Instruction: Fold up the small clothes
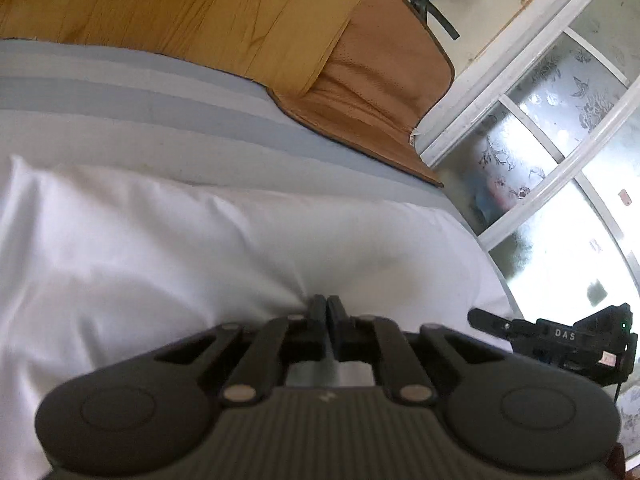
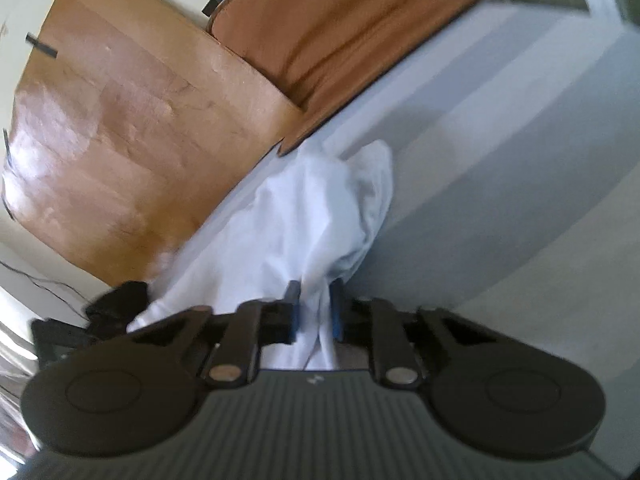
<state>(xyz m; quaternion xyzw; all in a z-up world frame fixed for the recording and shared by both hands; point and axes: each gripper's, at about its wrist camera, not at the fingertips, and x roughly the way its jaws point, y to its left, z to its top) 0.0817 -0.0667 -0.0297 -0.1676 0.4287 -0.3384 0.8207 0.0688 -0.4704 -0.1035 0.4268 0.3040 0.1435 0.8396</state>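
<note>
A white garment (image 1: 192, 240) lies spread over a bed with a pale blue striped sheet (image 1: 120, 96). My left gripper (image 1: 327, 304) is shut on a pinch of the white cloth at its near edge. In the right wrist view the same white garment (image 2: 304, 216) hangs bunched and stretched away from my right gripper (image 2: 315, 292), whose fingers are closed on a gathered fold of it with a small gap between them. The right gripper (image 1: 560, 340) also shows at the right edge of the left wrist view, beside the cloth.
A tan leather cushion (image 1: 380, 92) and a wooden headboard (image 1: 180, 4) stand beyond the bed. A frosted patterned window (image 1: 560, 152) is at the right. In the right wrist view the striped sheet (image 2: 520, 160) spreads to the right, and the left gripper (image 2: 100, 316) shows dark at lower left.
</note>
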